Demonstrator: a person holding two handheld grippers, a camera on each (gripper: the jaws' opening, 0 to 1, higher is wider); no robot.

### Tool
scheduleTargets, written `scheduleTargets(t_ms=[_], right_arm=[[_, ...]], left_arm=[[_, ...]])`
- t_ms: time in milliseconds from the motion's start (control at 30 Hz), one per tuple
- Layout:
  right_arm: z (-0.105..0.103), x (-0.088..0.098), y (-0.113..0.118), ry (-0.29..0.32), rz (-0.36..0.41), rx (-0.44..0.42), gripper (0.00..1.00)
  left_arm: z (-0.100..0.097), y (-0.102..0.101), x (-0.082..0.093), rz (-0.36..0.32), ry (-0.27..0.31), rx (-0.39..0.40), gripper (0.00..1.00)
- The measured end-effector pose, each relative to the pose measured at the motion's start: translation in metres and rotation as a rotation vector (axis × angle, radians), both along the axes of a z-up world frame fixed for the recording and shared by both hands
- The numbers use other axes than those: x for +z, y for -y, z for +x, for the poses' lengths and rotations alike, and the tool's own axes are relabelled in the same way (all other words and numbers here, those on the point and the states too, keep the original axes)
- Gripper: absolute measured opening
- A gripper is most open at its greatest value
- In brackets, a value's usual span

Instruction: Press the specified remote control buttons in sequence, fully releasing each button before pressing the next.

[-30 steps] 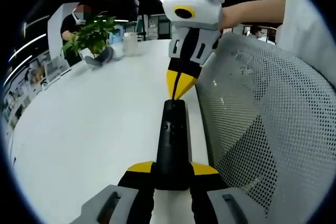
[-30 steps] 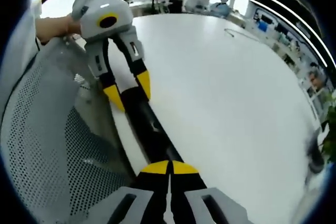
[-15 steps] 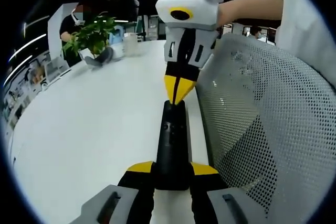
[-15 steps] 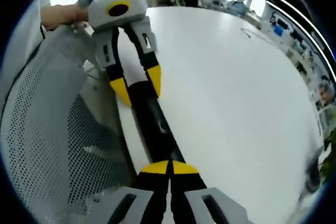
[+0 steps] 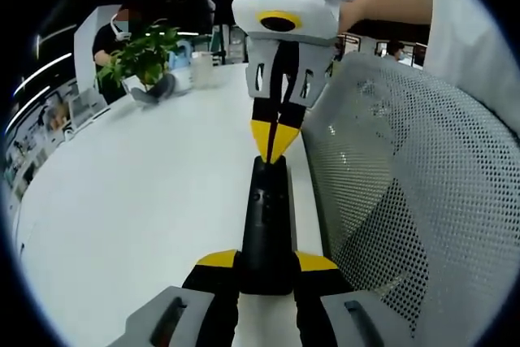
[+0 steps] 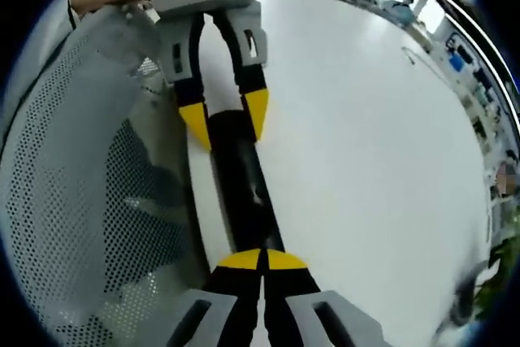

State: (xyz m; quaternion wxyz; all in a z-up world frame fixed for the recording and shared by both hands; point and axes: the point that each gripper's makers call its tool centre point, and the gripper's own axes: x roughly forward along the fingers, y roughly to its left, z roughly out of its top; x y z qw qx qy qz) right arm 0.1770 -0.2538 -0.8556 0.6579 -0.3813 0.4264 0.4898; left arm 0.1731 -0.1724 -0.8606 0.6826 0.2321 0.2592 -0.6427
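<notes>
A black remote control (image 5: 268, 217) lies lengthwise along the white table's edge. My left gripper (image 5: 266, 262) is shut on its near end, one yellow tip on each side. My right gripper (image 5: 272, 142) comes down from above, shut, with its joined yellow tips on the remote's far end. In the right gripper view, my right gripper (image 6: 262, 259) is shut with its tips on one end of the remote (image 6: 240, 176). The left gripper (image 6: 226, 119) clamps the other end, held by a person's hand.
The white table (image 5: 146, 201) stretches away to the left. A grey mesh chair back (image 5: 406, 201) stands close against the table edge beside the remote. A potted plant (image 5: 145, 54) and a clear container (image 5: 201, 67) sit at the far end, with a person behind them.
The right gripper's body has tilted up and nearer over the remote while its tips stay at the far end. The left gripper and the remote have held still.
</notes>
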Motion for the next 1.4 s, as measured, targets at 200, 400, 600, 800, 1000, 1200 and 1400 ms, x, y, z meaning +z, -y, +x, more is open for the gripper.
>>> scheduleTargets(t_ms=[200,400,600,800,1000,1200,1400], right_arm=[[-0.002,0.001,0.001,0.094,0.117,0.0,0.0],[-0.001,0.002,0.002,0.049,0.22,-0.083,0.0],[-0.015,0.004,-0.006,-0.058,0.268,-0.101,0.0],[-0.007,0.009,-0.014,-0.003,0.244,-0.042,0.0],[-0.004,0.006,-0.019,-0.005,0.214,0.008,0.0],[-0.006,0.002,-0.017,-0.008,0.147,0.105,0.0],[-0.007,0.002,-0.016,-0.006,0.085,0.247,0.0]], left_arm=[[0.0,0.0,0.0,0.0,-0.001,0.001,0.25],[-0.001,0.0,-0.001,0.001,-0.002,0.004,0.25],[-0.002,-0.001,-0.001,0.005,-0.002,0.01,0.25],[-0.004,-0.001,-0.001,0.009,-0.001,0.012,0.25],[-0.004,-0.001,-0.001,0.008,0.0,0.011,0.25],[-0.005,-0.002,0.0,0.007,-0.001,0.011,0.25],[-0.005,-0.001,0.0,0.005,-0.001,0.01,0.25]])
